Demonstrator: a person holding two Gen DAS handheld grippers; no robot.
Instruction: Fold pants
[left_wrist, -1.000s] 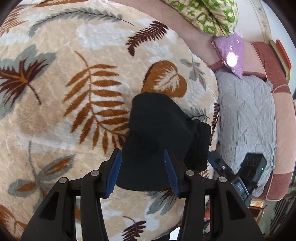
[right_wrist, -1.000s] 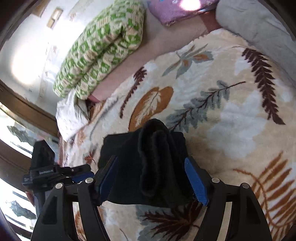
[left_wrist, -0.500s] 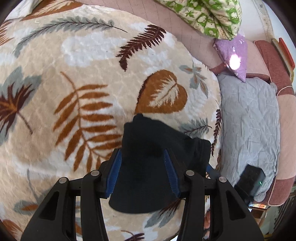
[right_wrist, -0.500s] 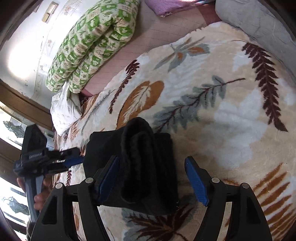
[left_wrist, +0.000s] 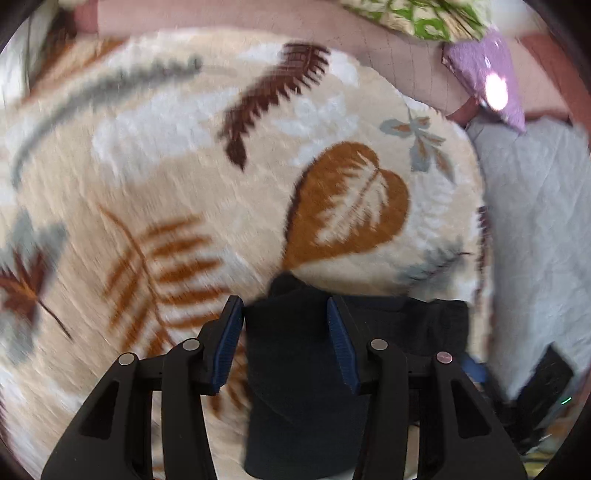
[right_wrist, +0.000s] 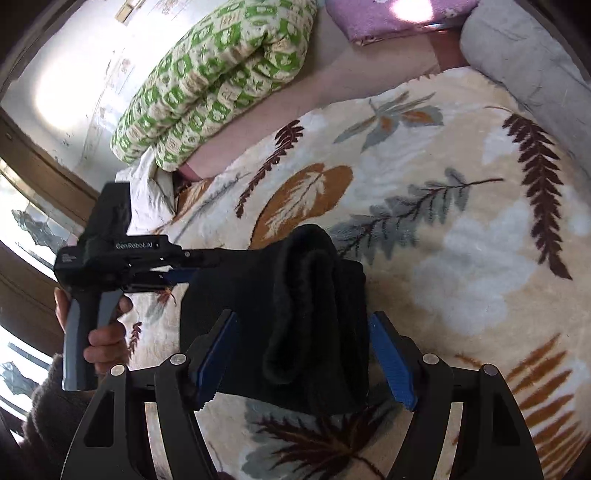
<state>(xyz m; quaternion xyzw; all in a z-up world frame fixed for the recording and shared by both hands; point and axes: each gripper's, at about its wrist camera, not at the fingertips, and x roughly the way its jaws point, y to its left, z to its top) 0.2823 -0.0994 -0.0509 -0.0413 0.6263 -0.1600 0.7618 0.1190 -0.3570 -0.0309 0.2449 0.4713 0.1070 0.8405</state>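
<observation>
- Pants (right_wrist: 295, 314): black, already bundled into a thick compact fold, lying on the leaf-print blanket (right_wrist: 461, 240) that covers the bed.
- We see the right gripper (right_wrist: 303, 354) straddling the bundle, jaws wide; the blue pads stand beside the cloth on either side, with a slight gap showing at the right pad, so no squeeze.
- We see the left gripper (left_wrist: 286, 347) over the bundle's other end, jaws at a middling gap with dark cloth between them. The left wrist view is motion-blurred; we cannot tell whether its pads press the cloth or merely frame it.
- In the right wrist view a hand (right_wrist: 98, 332) holds the left tool's grip, fingers around the trigger.
- Step in hand, as we judge it: squaring off the last fold, or getting hold for another.
- To do it well: settle the left side before closing, take all layers together at the edge, keep both ends level, and lay the fold flat rather than dragging it across the plush pile.
- Risk: the rolled inner layer slipping out if only the top ply gets caught.
</observation>
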